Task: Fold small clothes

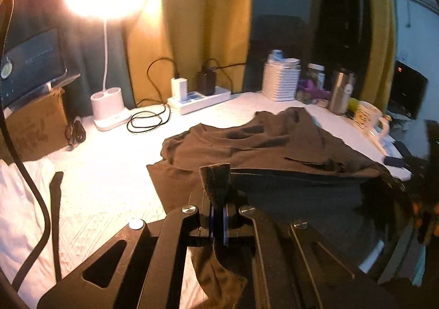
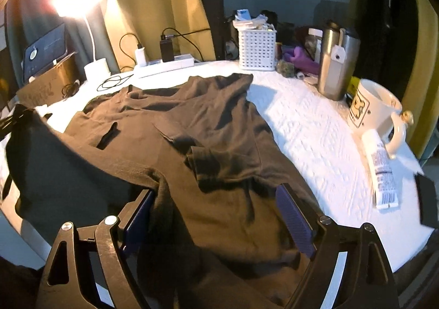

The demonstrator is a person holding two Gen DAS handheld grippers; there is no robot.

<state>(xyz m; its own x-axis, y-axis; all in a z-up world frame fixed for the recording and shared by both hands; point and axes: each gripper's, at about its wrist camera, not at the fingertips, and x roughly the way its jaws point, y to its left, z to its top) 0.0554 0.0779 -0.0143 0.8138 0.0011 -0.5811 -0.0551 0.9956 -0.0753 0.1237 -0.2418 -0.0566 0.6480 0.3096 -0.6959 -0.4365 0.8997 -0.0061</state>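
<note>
A: Any writing we can read?

B: Not really. The mug (image 2: 376,114) at the right edge has a yellow-and-black printed panel, too blurred to make out. The white tube (image 2: 382,171) lying just beside it has small print, also illegible. A paper tag hangs on the steel tumbler (image 2: 336,62), looks blank. The screen (image 1: 30,67) at far left shows pale text, unreadable.

A: OK, grippers?

B: Left gripper (image 1: 216,180) is low over the near edge of the table (image 1: 109,171), pointing twd the back. Jaws pinched together w/ a fold of the brown garment (image 1: 260,144) between them; cloth sticks up past the tips and hangs below.

A: And the right?

B: Right gripper (image 2: 216,215) sits at the garment's near end, jaws spread wide, blue pads on either side of the fabric. Left pad touches a ridge of cloth, but nothing is clamped.

A: Where's the shirt itself?

B: Spread across the middle of the white table, rumpled, near end draping off the front edge. Lamp (image 1: 105,7) lit at back left, power strip (image 1: 200,99) and white basket (image 2: 256,48) along the back.
</note>
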